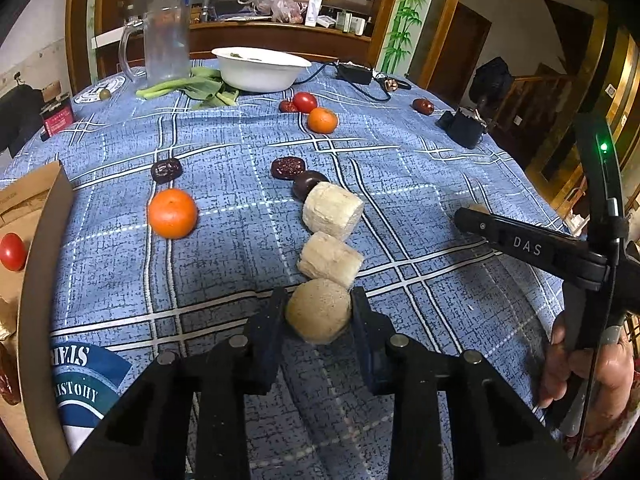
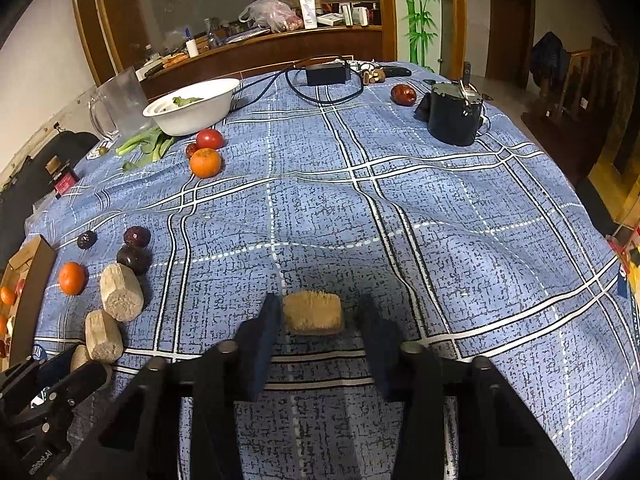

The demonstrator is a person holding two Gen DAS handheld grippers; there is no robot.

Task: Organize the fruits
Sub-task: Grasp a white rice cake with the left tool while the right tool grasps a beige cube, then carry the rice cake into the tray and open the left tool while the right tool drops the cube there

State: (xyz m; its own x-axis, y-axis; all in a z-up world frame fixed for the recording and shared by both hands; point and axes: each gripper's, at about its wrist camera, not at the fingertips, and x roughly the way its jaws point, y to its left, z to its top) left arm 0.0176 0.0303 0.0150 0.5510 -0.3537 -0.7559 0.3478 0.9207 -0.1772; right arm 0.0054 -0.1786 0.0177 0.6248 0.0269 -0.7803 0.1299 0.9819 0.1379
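Cardboard box sits at the table's left edge, and inside it I can see a red tomato; the right wrist view also shows small orange fruit in the same box, the rest of its contents being cut off. At the far side stands a white bowl with a scrap of green leaf in it, leafy greens lying on the blue checked tablecloth just beside it. A clear glass mug stands to the bowl's left; I cannot tell whether it holds anything.

My left gripper is pinching a pale peeled cane chunk, both pads against its sides, at the near end of a row of three such chunks. My right gripper has its fingers either side of another tan chunk; the left finger touches it, while a narrow gap shows at the right finger, so it is not clamped.

Loose on the cloth lie an orange, dark plums, and farther off a tomato and orange together.
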